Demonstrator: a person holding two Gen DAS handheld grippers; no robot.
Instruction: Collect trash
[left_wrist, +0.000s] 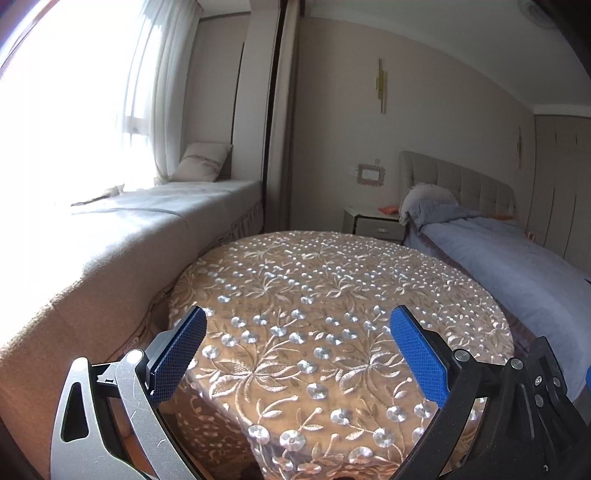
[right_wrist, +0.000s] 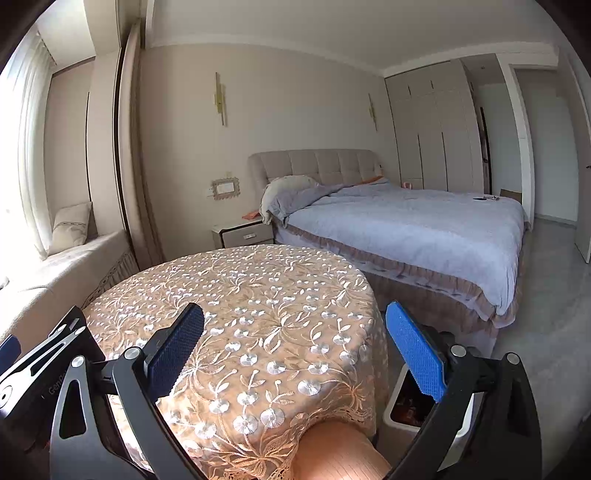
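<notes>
Both claws, left (left_wrist: 297, 354) and right (right_wrist: 295, 350), gape empty above the bare lace-covered bench (right_wrist: 236, 295); no trash visible on it; bin (right_wrist: 406, 410) stands just right of bench; advisable: scan bed (right_wrist: 406, 229) and floor before reaching.

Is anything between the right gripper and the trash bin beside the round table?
Nothing visible blocks it. The right hand-held gripper hangs open over the table; the bin stands on the floor just beneath its right finger.
</notes>
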